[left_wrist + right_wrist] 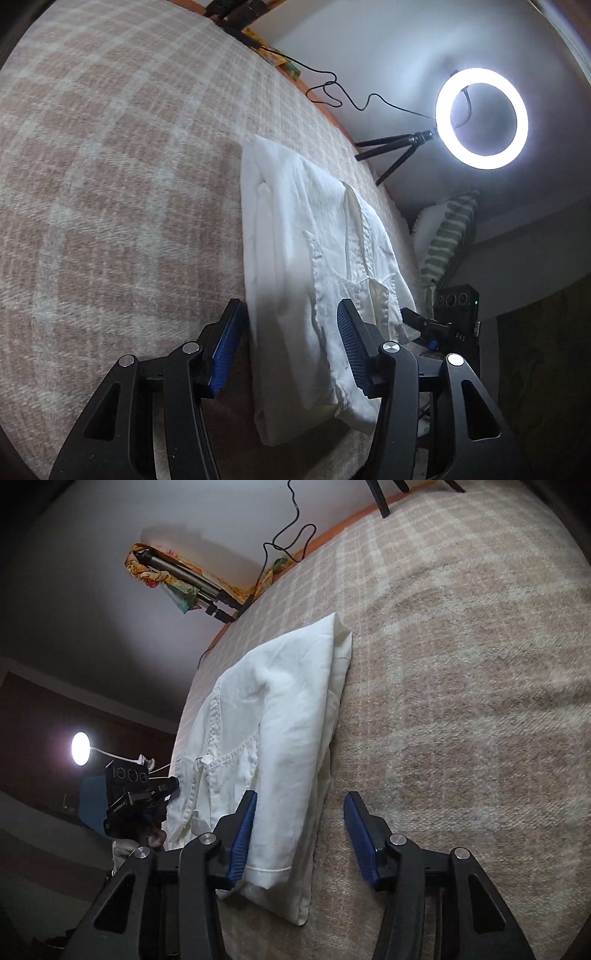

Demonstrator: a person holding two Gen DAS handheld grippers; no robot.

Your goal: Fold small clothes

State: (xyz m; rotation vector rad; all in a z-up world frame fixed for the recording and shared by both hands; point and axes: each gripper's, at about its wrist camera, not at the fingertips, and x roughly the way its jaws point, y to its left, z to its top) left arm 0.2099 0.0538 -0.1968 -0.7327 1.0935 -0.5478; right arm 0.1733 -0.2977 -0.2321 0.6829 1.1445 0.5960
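Observation:
A white garment (295, 236) lies folded into a long strip on the beige checked blanket (110, 184). My left gripper (291, 345) is open and low over the strip's near end. One blue pad sits just outside the cloth's left edge and the other over its seamed right side, neither pressing. In the right wrist view the same garment (280, 716) runs away from me. My right gripper (301, 834) is open too, with its left pad over the cloth and its right pad over bare blanket (461, 701). Each view shows the other gripper's black body at the garment's opposite side.
A lit ring light (480, 118) on a small tripod stands past the bed's orange edge, with a black cable (332, 88) trailing along it. A striped pillow (447, 236) leans below it. A round lamp (80, 748) and a folded tripod under coloured cloth (177, 576) sit off the bed.

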